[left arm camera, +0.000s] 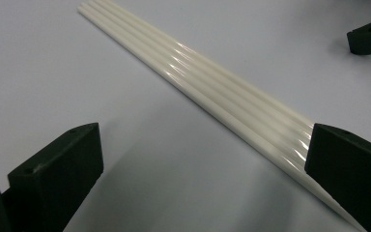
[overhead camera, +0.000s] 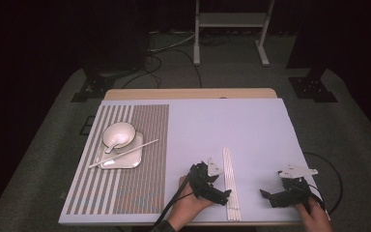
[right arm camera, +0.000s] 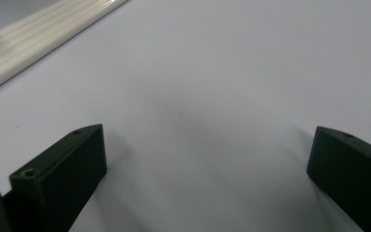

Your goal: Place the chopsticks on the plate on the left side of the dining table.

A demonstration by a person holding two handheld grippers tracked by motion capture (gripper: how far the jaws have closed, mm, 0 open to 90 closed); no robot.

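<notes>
While left claw stands spread beside chopsticks, bundle at 6 o'clock on counter, nothing gripped. Right claw spread too, at 5 o'clock. Risk: closing off-centre scatters sticks. Left gripper view shows four sticks touching; high view adds bowl, plate at 9 o'clock.

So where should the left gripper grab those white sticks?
Probably at the near end of the sticks, from above. They lie flat and side by side on the table, and the open left gripper has one jaw over that end. Closing across the bundle may pinch only the outer stick.
</notes>
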